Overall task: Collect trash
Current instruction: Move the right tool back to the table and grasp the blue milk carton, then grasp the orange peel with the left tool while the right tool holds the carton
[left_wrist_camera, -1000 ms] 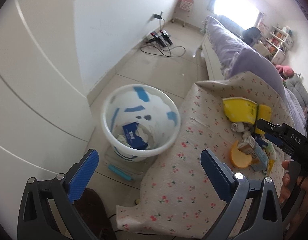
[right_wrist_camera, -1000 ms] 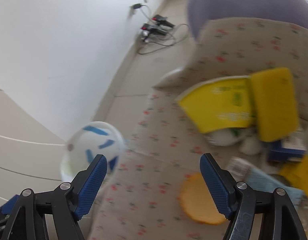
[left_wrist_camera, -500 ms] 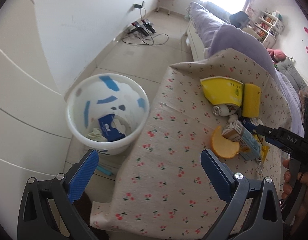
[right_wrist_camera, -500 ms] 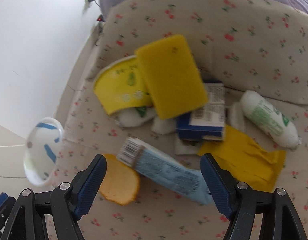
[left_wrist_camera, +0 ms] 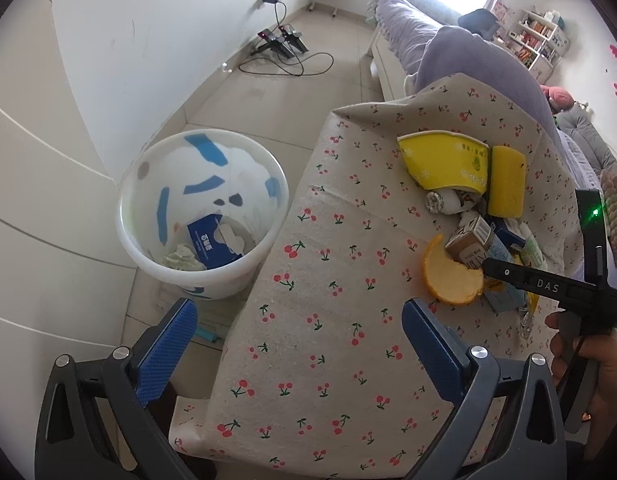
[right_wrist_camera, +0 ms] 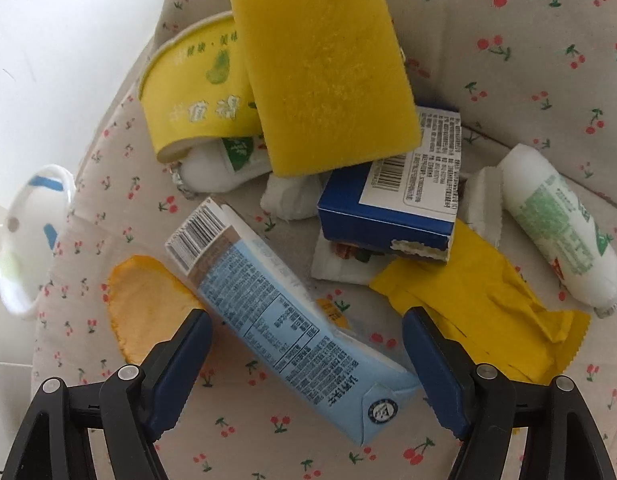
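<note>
A pile of trash lies on a cherry-print cloth (left_wrist_camera: 308, 344). It holds a light blue carton (right_wrist_camera: 284, 324), an orange peel (right_wrist_camera: 144, 308), a yellow sponge (right_wrist_camera: 324, 68), a flattened yellow paper cup (right_wrist_camera: 192, 100), a dark blue box (right_wrist_camera: 388, 208), a yellow wrapper (right_wrist_camera: 480, 304) and a white bottle (right_wrist_camera: 560, 224). My right gripper (right_wrist_camera: 304, 364) is open, its jaws on either side of the light blue carton, just above it. My left gripper (left_wrist_camera: 300, 348) is open and empty above the cloth's near edge. A white bin (left_wrist_camera: 204, 216) stands on the floor to the left, with a blue tissue box (left_wrist_camera: 216, 244) inside.
A white wall and cabinet doors rise left of the bin. Cables and chargers (left_wrist_camera: 284, 44) lie on the tiled floor farther back. A purple-covered sofa or bed (left_wrist_camera: 460, 48) runs behind the cloth. The bin also shows at the left of the right wrist view (right_wrist_camera: 24, 248).
My right gripper has swung from the bin side over to the trash pile and dropped close over the light blue carton. My left gripper has shifted right, away from the bin.
</note>
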`<action>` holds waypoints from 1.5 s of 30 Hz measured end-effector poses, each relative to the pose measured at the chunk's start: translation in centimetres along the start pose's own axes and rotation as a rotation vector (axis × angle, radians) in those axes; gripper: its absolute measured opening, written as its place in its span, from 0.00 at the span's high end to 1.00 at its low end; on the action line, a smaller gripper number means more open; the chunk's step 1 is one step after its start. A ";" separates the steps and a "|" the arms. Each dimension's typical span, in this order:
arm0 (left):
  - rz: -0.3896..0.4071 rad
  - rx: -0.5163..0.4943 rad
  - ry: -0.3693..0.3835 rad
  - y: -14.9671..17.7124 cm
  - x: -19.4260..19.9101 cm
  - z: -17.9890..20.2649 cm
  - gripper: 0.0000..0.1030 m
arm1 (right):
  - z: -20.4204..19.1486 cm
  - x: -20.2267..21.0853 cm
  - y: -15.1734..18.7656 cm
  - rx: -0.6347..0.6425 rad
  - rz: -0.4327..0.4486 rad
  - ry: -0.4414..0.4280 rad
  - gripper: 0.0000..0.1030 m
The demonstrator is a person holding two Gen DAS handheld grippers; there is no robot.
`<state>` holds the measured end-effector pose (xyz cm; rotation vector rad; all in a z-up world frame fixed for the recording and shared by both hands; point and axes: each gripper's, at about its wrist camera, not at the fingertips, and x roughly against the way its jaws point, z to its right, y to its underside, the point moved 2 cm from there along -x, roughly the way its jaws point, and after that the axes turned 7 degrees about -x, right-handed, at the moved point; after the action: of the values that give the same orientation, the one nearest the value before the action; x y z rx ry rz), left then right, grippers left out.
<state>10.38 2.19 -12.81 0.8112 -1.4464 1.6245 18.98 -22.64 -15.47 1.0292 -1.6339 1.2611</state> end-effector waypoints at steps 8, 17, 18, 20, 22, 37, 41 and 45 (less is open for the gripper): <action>-0.021 -0.021 0.004 0.2 -0.8 0.9 0.00 | 0.2 -0.8 0.4 0.031 -0.007 0.019 0.35; -0.047 -0.038 0.040 0.1 -2.1 3.0 0.00 | 0.2 0.5 1.2 0.044 -0.004 -0.043 0.65; -0.051 -0.038 0.050 0.0 -2.3 3.4 0.00 | 0.3 1.0 1.3 0.043 0.006 -0.052 0.65; -0.051 -0.041 0.059 -0.1 -2.6 4.1 0.00 | 0.6 2.0 1.5 0.040 0.022 -0.065 0.65; -0.049 -0.063 0.058 -0.2 -3.0 5.2 0.00 | 1.1 3.0 1.9 0.029 0.038 -0.079 0.65; -0.022 -0.233 0.114 -0.1 -6.3 12.8 0.00 | 7.8 7.1 2.8 -0.082 0.098 -0.077 0.65; -0.008 -0.298 0.112 -0.2 -7.6 14.4 0.00 | 8.9 7.5 2.8 -0.093 0.100 -0.069 0.65; 0.002 -0.328 0.090 -0.7 -8.8 14.9 0.03 | 8.9 7.4 2.8 -0.101 0.099 -0.074 0.65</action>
<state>14.50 -13.80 -17.97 0.5426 -1.5934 1.3581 12.83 -31.77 -10.94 0.9525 -1.8057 1.2040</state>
